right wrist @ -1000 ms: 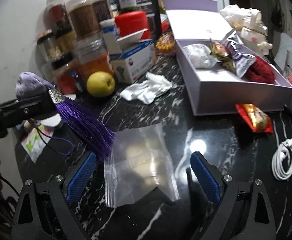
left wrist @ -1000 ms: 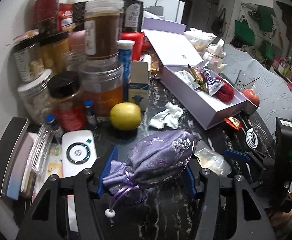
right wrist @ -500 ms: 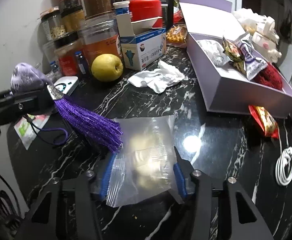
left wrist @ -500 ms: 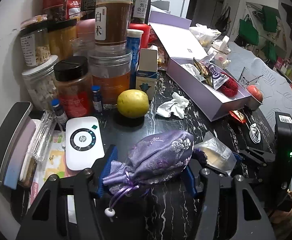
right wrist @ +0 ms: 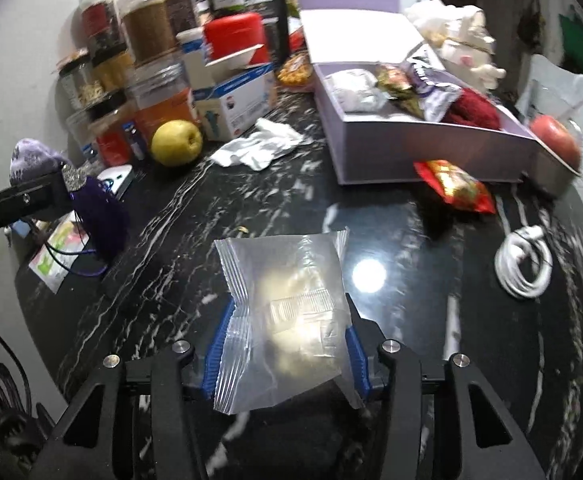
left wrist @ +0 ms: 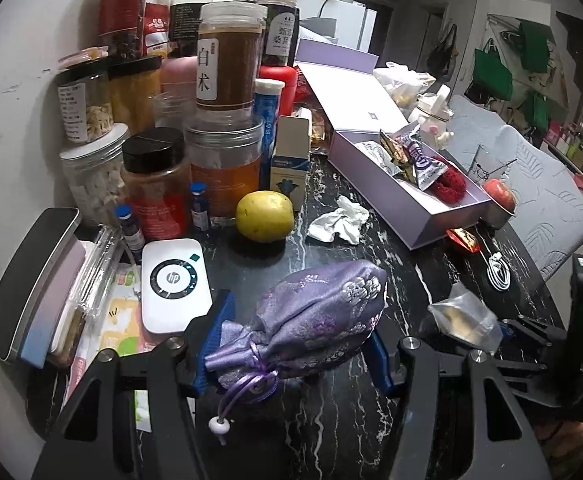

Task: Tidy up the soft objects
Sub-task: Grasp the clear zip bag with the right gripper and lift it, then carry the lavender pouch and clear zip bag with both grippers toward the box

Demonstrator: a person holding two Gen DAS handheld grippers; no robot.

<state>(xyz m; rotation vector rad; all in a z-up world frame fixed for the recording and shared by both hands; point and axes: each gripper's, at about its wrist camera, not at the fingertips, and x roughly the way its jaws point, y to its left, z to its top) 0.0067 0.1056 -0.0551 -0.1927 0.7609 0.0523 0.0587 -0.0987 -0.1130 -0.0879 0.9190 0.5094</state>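
so now the right tool point(right wrist: 287, 354) is pinching that clear plastic zip bag point(right wrist: 287, 316) it was only hovering over, lifting it off the black marble desk point(right wrist: 431, 320), while the left tool point(left wrist: 295, 344) is still squeezing the purple brocade drawstring pouch point(left wrist: 319, 320), both probably heading to the far lavender box point(right wrist: 423, 152).

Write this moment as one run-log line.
left hand-held gripper: shut on purple pouch | right hand-held gripper: shut on clear zip bag | both above black table

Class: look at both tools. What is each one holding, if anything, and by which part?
Left tool grips the purple sachet across its body. Right tool pinches the clear zip bag across its lower sides.
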